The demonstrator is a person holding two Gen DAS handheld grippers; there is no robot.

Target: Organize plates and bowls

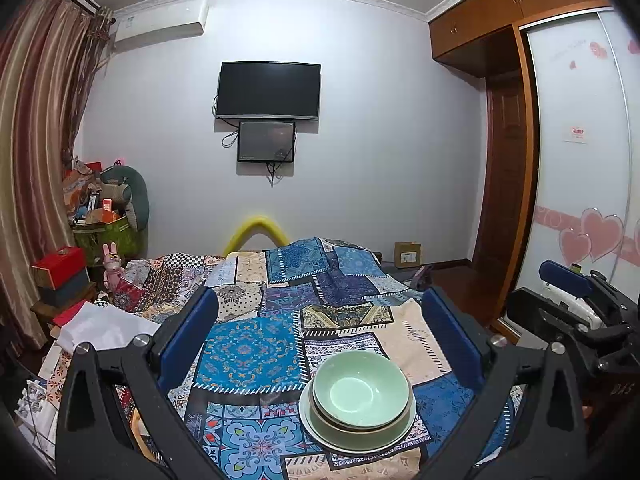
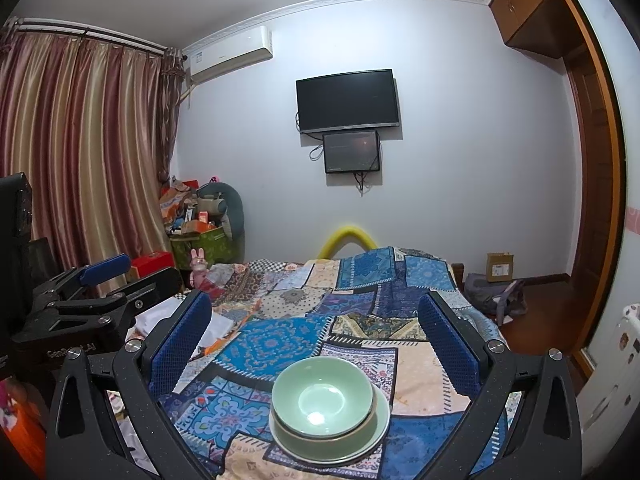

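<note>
On the patchwork-quilted bed point(image 1: 256, 344), a stack of pale green glazed ceramic bowls point(image 1: 362, 394) on a matching round plate point(image 1: 352, 438) is recorded. Both the left hand-held gripper point(image 1: 320, 344) and right hand-held gripper point(image 2: 316, 340) are held wide open, empty, above it; the stack lies just ahead and below, nearer the right one by judgement.

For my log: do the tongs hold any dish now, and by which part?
Nothing is held. Both left tongs and right tongs are open above the stacked bowls and plate.
</note>
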